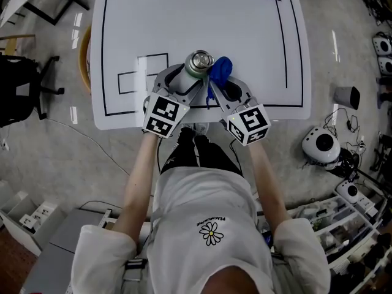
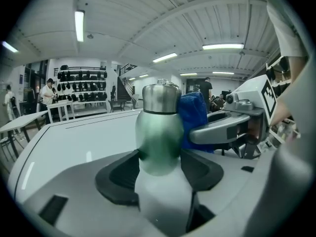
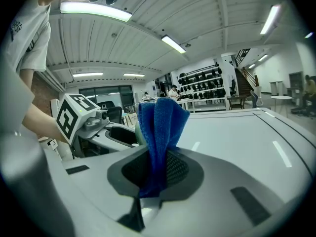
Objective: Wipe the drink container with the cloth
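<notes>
Green rounded metal bottle (image 2: 159, 137), steel-capped, beside folded fuzzy blue cloth (image 3: 160, 127).

No writing can be read with certainty.
At 6 o'clock in the head view, the person's white T-shirt (image 1: 211, 210) bears a daisy emblem (image 1: 211, 233) under an arc of print too small to read; two white cubes (image 1: 164, 115) show black square markers, without letters.

head view: steeply down on table (image 1: 245, 41) | gripper views: close, near-level (all share cloth (image 3: 158, 132))
</notes>
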{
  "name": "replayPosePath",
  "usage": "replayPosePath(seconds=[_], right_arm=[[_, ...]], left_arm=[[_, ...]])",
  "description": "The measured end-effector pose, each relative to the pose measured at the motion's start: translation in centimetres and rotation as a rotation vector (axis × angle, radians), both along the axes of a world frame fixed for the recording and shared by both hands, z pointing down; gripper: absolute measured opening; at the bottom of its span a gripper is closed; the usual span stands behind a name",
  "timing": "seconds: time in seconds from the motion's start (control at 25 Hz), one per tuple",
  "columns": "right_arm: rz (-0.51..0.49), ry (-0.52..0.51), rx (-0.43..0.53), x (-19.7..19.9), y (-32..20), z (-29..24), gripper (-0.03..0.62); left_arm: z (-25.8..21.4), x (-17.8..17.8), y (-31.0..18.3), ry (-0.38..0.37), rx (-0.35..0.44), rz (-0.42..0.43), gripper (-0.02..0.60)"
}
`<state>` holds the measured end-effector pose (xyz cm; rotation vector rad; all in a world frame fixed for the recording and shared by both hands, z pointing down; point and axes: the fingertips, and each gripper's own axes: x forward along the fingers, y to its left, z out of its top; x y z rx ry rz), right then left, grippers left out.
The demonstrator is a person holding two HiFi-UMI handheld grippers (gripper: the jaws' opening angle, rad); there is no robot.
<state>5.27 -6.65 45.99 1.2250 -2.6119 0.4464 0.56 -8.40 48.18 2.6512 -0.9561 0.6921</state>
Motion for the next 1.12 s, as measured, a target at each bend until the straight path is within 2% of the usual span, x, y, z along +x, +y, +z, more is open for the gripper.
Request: replayPosePath(seconds=[0.28, 0.44, 0.6, 0.68, 0.76, 0.96, 1.12], right_arm=[[-0.001, 0.001, -0.002, -0.4, 0.4, -0.1, 0.043], [-0.007, 0.015, 0.005, -0.6, 0.3, -0.2, 0.043], [-0.004, 0.021, 0.009, -0.4, -0.1, -0.1, 0.043], [-0.002, 0.022, 0.01, -0.3, -0.3, -0.1, 0.043], [-0.002, 0.025, 0.01, -0.3, -0.4, -0.1, 0.043], [-0.007, 0.029, 0.011, -0.5, -0.5, -0.1, 0.043], [-0.011, 0.037, 0.015, -0.3, -0.6, -0.1, 0.043]], left_arm=[[0.1, 0.0, 0.3, -0.041, -0.03, -0.165, 0.252], [-0.1, -0.4, 0.4, -0.104, -0.021, -0.176, 0.242], [-0.1, -0.5, 0.9, -0.053, -0.043, -0.139, 0.253], [-0.3, -0.8, 0.6, -0.018, -0.043, -0.123, 0.301], [-0.7, -1.3, 0.0, 0.007, -0.031, -0.094, 0.314], [-1.1, -1.3, -0.5, 0.03, 0.005, 0.12, 0.321], [-1.3, -0.8, -0.7, 0.041, 0.006, 0.184, 0.313]])
